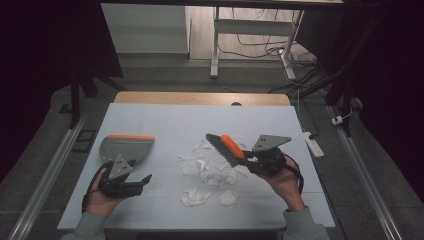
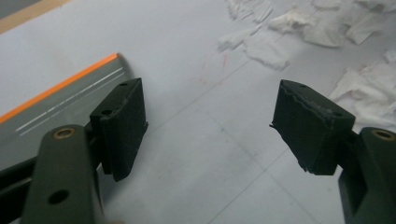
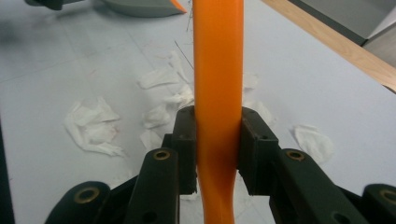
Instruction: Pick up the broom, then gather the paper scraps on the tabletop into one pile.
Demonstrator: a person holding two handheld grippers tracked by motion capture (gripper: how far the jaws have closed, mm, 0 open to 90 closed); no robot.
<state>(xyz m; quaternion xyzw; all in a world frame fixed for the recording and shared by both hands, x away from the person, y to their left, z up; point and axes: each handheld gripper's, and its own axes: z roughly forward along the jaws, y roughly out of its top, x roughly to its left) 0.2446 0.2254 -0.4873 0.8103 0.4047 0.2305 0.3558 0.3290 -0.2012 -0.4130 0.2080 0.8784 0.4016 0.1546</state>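
With the right gripper clamped on the brush held over the paper scraps, a hard sweep could scatter them past the dustpan, beside which the left gripper hangs wide apart

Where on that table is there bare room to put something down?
Free: the far strip of the table behind the dustpan and brush, and its near-left corner. Crowded: the middle, strewn with torn tissue.
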